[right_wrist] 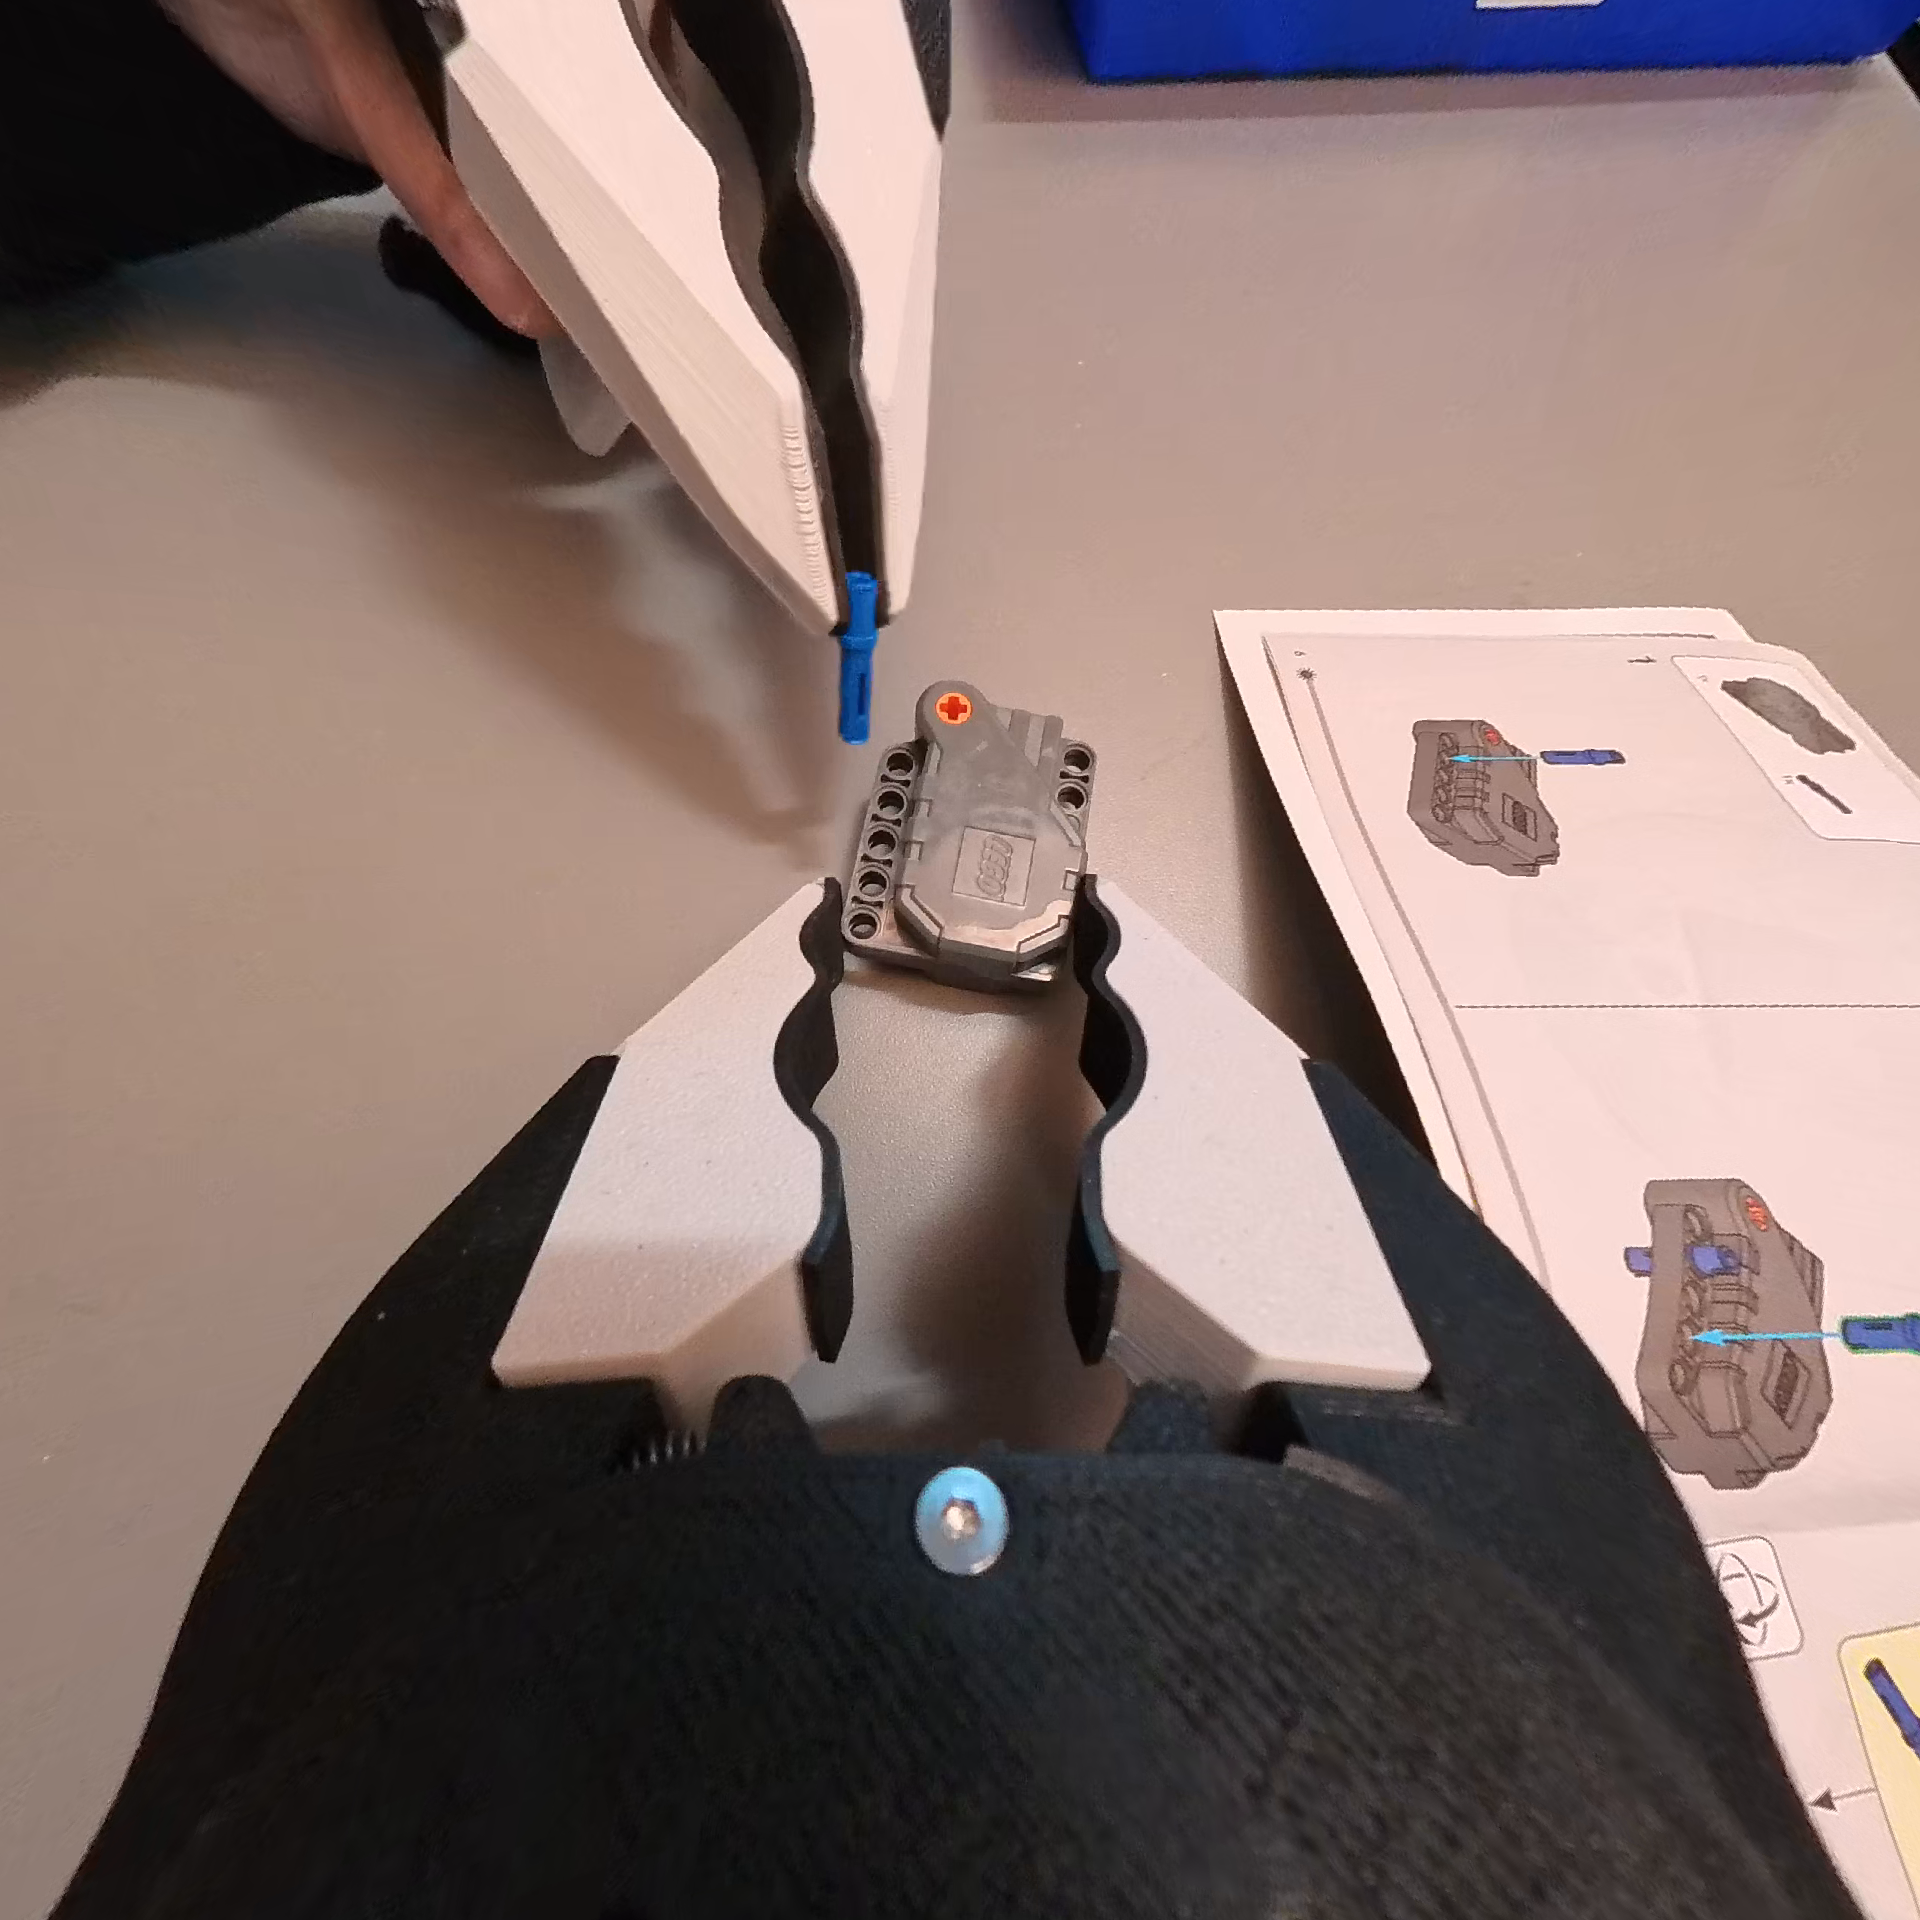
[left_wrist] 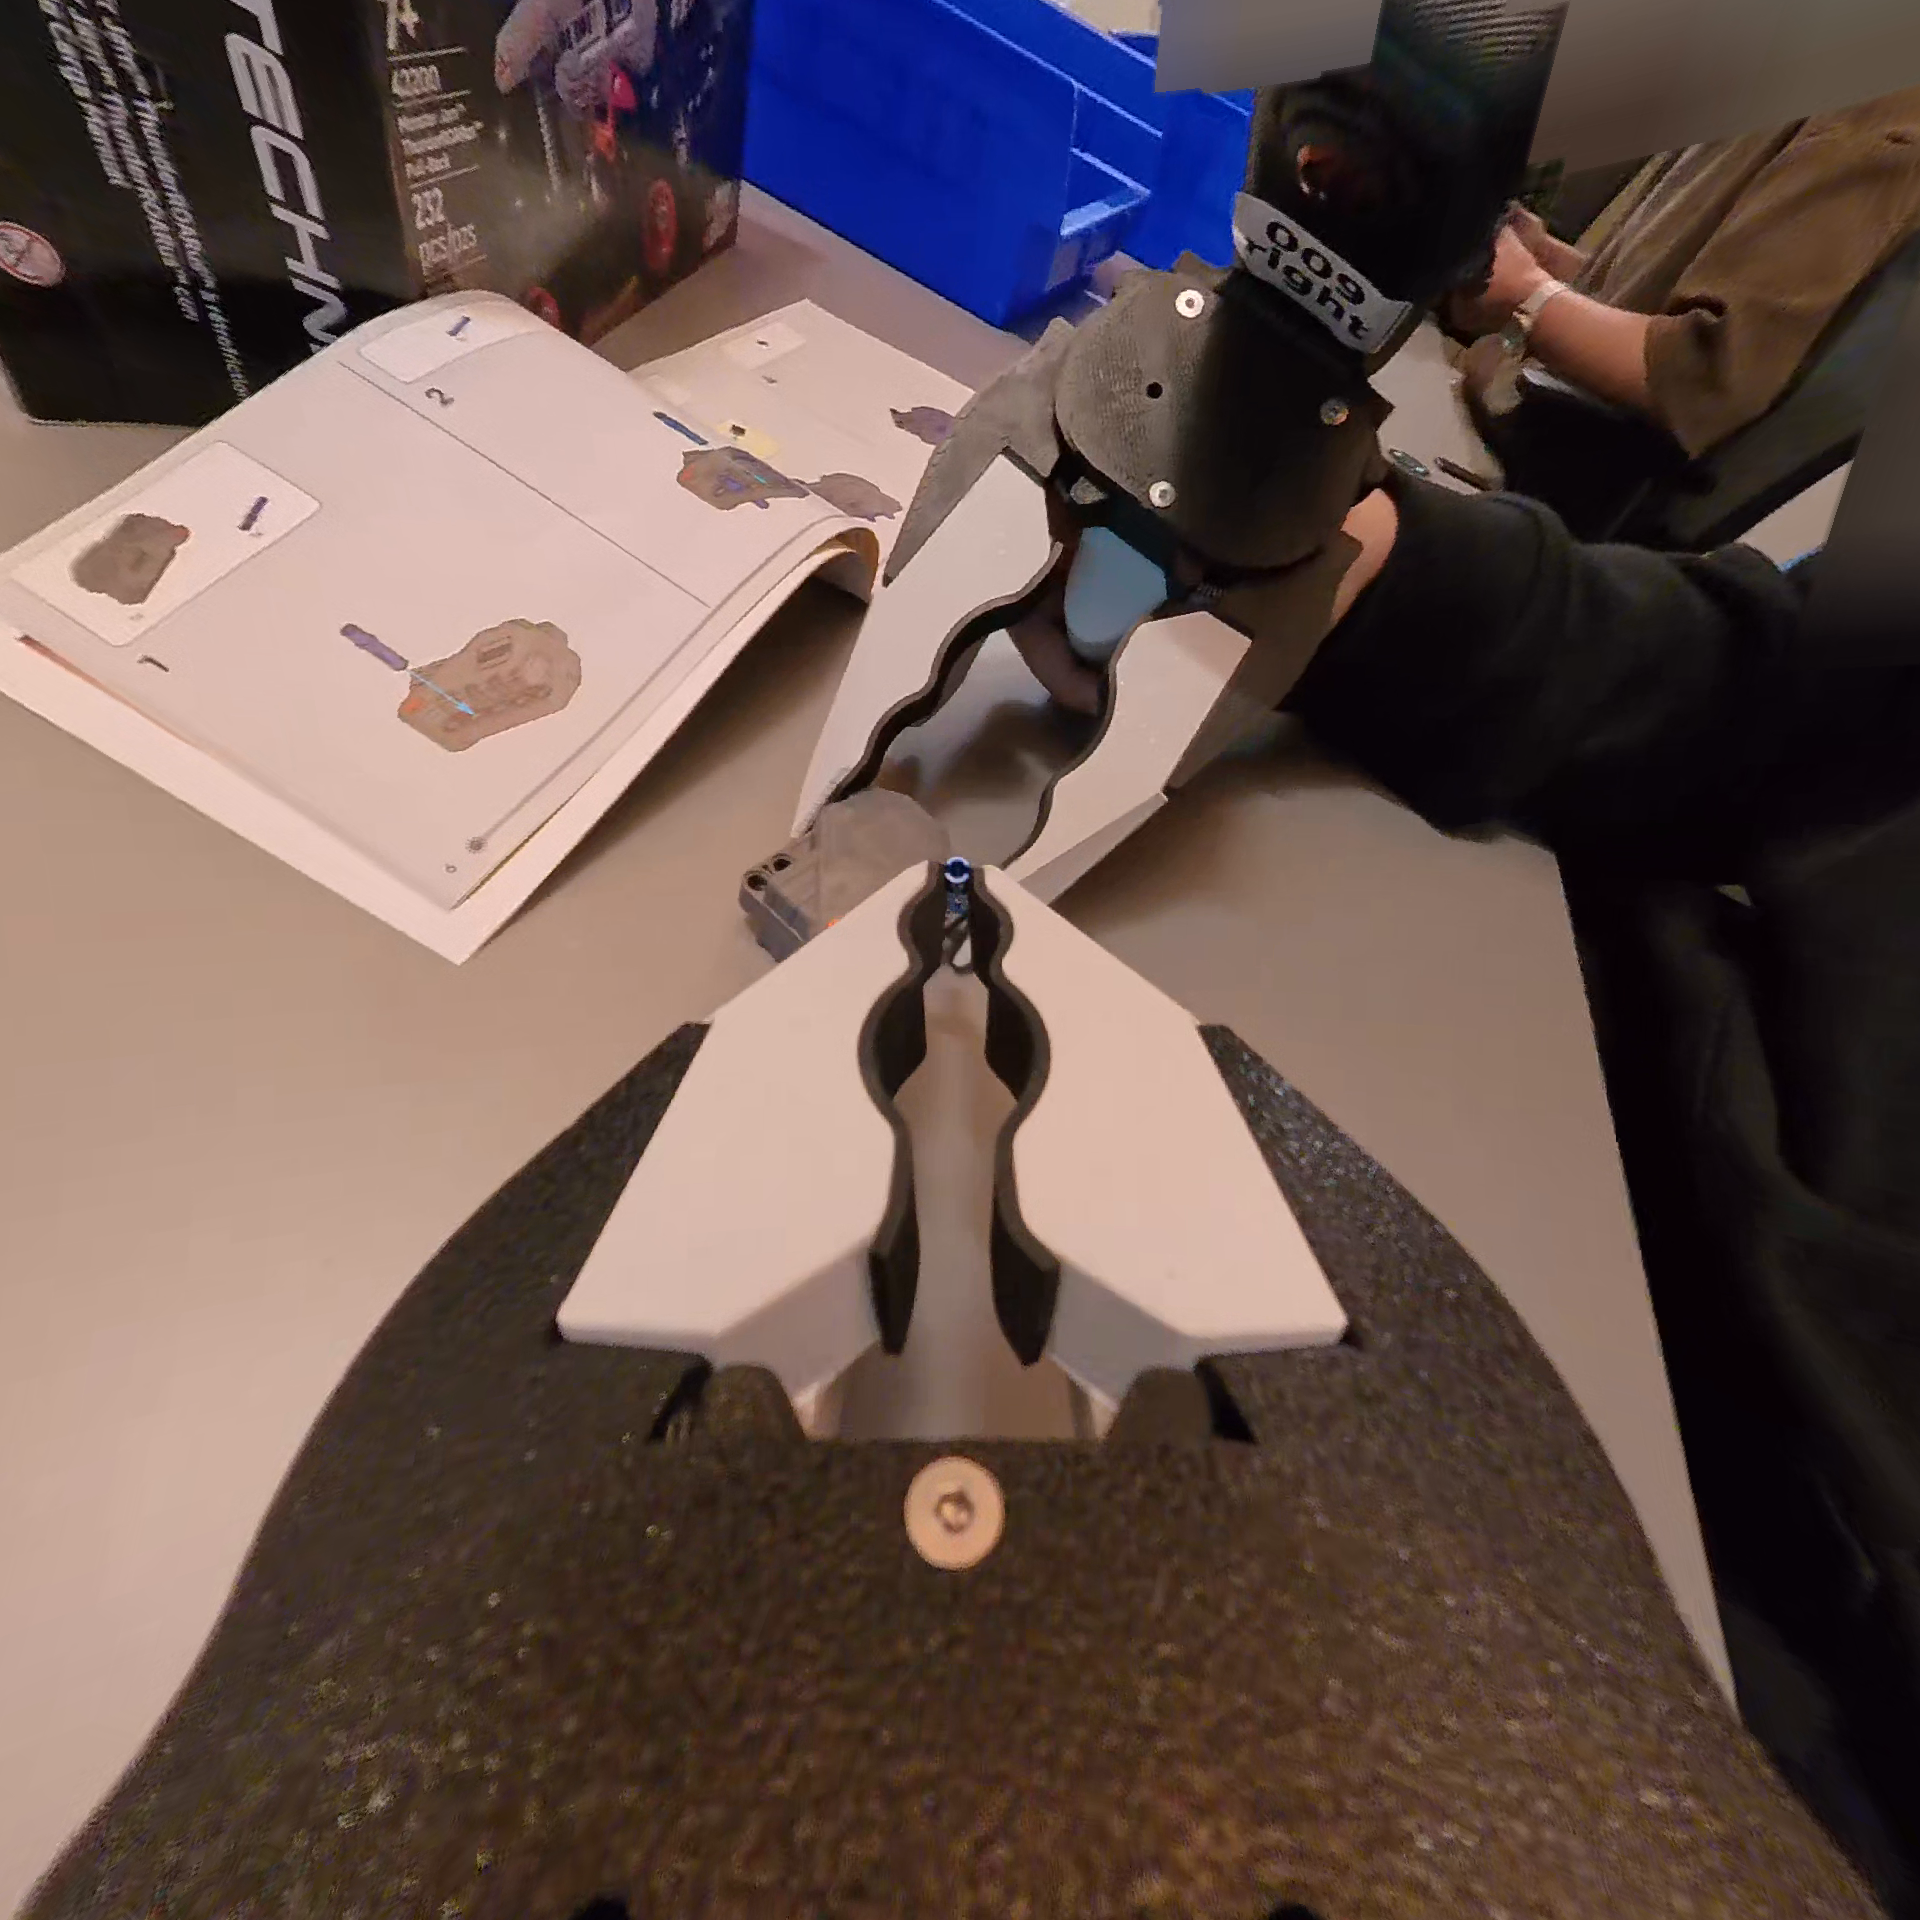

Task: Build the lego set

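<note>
Nearest to me, my right gripper [right_wrist: 956,925] has its fingers spread only as wide as the near end of the grey motor block [right_wrist: 966,852], which sits between the tips and rests on the grey table [right_wrist: 312,935]. The black pads look to be touching its two sides, so I judge it a bracing grip meant to keep the block from sliding when something is pushed into it. The block lies flat, its row of round holes running along the side toward my other hand, an orange cross-shaped socket at its far corner.

Just past the block, my left gripper [right_wrist: 857,613] comes down at a slant with its fingers pressed nearly together on a blue pin [right_wrist: 858,665]. About half the pin juts out below the tips, pointing at the table just beside the far end of the hole row and apart from it (from the left wrist view I see only the pin's end between my tips [left_wrist: 956,873], the block half hidden behind them). I hold it by its upper half so the free end can go into a hole.

Off to one side the instruction booklet [right_wrist: 1558,935] lies open, its drawings showing a pin going into such a block. Farther back stand the set's dark box [left_wrist: 260,156] and a blue bin [left_wrist: 935,135].
</note>
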### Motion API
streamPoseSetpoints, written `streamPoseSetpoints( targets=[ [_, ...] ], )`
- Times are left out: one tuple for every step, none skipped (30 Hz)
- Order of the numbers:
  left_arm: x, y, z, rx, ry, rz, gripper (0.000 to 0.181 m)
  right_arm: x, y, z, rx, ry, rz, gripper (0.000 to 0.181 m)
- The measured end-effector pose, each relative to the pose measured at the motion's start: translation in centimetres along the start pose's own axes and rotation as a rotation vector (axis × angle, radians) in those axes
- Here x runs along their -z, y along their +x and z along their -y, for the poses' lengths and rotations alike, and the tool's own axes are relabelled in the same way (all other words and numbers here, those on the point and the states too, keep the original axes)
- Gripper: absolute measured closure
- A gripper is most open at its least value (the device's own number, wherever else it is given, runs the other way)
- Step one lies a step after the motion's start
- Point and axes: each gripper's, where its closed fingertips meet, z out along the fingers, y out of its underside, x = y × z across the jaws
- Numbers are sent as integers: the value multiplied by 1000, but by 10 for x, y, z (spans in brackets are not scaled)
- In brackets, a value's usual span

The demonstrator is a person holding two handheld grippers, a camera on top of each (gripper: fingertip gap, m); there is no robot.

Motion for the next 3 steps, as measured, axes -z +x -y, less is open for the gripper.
streamPoseSetpoints(
  targets=[
    [-1,-1,-1,-11,-6,17,180,0,0,0,0,0,0,137],
    [-3,-3,-3,-24,-24,43,180,0,0,0,0,0,1,137],
    [-5,-6,-6,-42,-49,78,180,0,0,0,-1,0,1,137]
  ],
)
